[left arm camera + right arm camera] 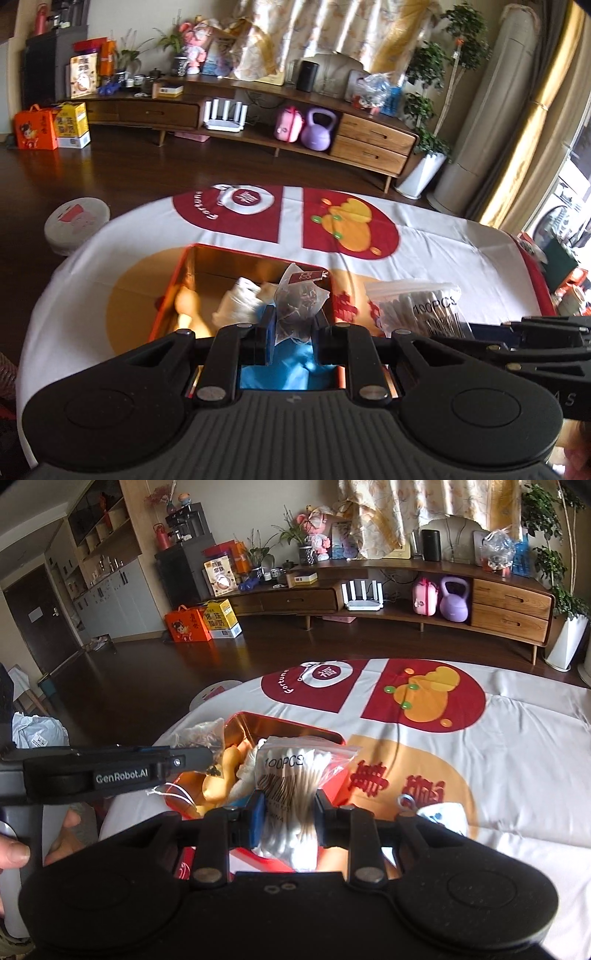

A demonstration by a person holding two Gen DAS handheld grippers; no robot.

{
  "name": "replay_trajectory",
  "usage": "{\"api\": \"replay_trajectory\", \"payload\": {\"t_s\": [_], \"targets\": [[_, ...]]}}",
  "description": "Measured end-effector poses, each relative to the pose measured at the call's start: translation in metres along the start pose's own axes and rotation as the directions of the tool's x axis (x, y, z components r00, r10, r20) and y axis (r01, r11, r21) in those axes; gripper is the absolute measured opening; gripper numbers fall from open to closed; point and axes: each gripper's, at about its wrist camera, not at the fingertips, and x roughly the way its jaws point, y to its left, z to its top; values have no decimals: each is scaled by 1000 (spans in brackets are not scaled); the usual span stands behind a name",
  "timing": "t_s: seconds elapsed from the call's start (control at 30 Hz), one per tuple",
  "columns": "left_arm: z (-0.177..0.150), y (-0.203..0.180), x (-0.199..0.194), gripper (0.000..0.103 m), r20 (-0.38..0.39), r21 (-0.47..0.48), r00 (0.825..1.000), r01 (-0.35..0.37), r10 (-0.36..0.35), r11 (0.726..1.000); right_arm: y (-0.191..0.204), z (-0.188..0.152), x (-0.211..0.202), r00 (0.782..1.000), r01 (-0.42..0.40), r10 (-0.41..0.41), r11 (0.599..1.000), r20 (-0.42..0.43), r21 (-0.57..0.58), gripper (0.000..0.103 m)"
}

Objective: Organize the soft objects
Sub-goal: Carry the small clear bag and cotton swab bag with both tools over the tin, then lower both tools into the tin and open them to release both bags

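My left gripper is shut on a mesh tea bag with a red tag, held above an open red tin box on the tablecloth. In the box lie a white cloth, something blue and a yellow soft object. My right gripper is shut on a clear zip bag of cotton swabs, over the box's right part. In the right wrist view the left gripper comes in from the left with the tea bag at its tip. The swab bag also shows in the left wrist view.
The table carries a white cloth with red and orange prints. A small white-and-blue item with a ring lies right of the box. A round grey stool stands off the table's left edge. A person's hand holds the left gripper's handle.
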Motion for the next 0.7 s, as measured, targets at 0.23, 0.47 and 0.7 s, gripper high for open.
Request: {"api": "replay_trajectory", "payload": {"t_s": [0.23, 0.47, 0.7], "targets": [[14, 26, 21, 19, -7, -57, 999, -48, 48, 997, 7, 12, 33, 1000, -2, 2, 1000, -24, -10, 26], [21, 47, 56, 19, -47, -100, 995, -90, 86, 991, 6, 25, 66, 999, -11, 10, 1000, -49, -17, 26], [27, 58, 90, 19, -86, -115, 991, -116, 107, 987, 0, 35, 99, 996, -7, 6, 1000, -84, -8, 26]]}}
